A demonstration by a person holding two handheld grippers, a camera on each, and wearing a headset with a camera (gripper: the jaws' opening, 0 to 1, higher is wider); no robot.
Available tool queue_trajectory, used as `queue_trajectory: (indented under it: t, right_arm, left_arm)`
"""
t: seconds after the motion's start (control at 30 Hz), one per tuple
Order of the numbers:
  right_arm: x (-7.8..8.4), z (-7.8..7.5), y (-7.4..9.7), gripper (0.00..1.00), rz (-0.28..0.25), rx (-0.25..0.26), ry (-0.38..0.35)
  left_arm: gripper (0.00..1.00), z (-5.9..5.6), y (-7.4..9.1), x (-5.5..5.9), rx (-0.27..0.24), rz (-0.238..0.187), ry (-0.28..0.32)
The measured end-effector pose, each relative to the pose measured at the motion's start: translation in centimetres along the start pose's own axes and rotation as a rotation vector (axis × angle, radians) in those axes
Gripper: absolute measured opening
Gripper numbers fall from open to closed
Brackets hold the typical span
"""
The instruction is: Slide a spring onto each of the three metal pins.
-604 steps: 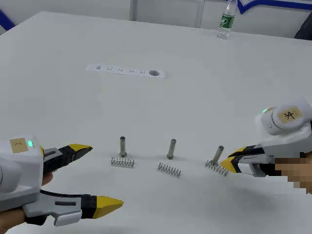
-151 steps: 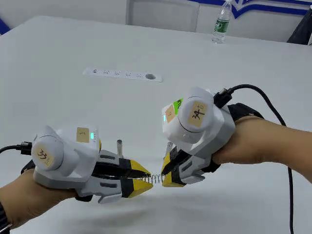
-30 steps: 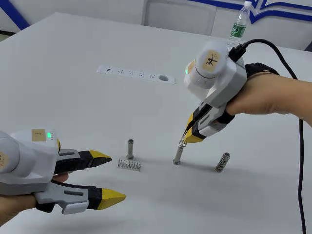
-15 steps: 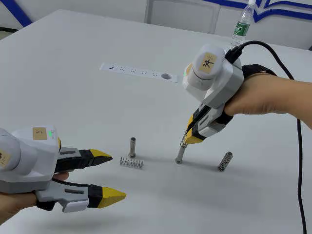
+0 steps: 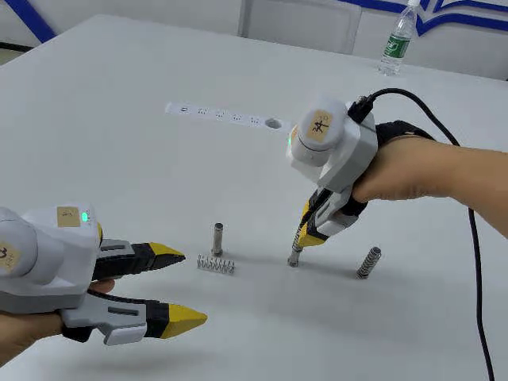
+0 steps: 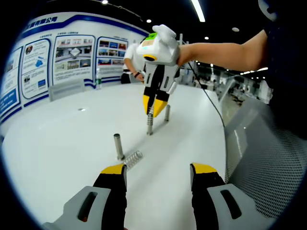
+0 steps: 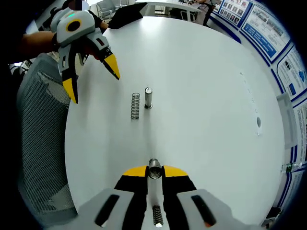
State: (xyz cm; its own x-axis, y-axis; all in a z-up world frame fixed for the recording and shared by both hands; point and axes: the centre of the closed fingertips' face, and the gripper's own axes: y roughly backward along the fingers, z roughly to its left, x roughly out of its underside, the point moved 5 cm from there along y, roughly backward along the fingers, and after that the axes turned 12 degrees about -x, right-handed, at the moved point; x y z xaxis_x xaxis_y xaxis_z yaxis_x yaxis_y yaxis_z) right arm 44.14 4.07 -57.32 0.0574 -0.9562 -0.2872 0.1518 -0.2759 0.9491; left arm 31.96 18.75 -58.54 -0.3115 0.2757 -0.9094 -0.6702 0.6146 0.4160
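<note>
Centre of head view: right gripper (image 5: 305, 236), fingers clenched on spring (image 6: 150, 113) partway down middle pin (image 5: 294, 256). Right-hand pin (image 5: 368, 263) already carries spring. Loose spring (image 5: 216, 263) on table (image 5: 119, 182) just beside bare left-hand pin (image 5: 217, 238). Lower left: left gripper (image 5: 195, 287), fingers spread, empty.

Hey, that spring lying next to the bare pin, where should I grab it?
Grip the spring at its middle coils, jaws across its width, coming down from above. It lies on its side, and the pin standing close beside it likely crowds a sideways approach.
</note>
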Motion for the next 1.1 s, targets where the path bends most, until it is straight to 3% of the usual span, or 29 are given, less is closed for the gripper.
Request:
queue_trajectory:
  t: [0.63, 0.87, 1.1]
  right_arm:
    - [0.7, -0.2, -2.1, 0.12, 0.011, -0.006, -0.024]
    - [0.5, -0.1, -2.0, 0.14, -0.002, -0.007, -0.022]
    - [-0.5, 0.3, -0.7, 0.19, -0.051, 0.021, 0.003]
  left_arm:
    - [0.54, -0.1, 0.2, 0.0, -0.003, 0.010, -0.003]
    - [0.54, -0.1, 0.3, 0.0, -0.006, 0.009, -0.005]
    - [0.54, 0.0, 0.4, 0.0, -0.008, 0.012, -0.007]
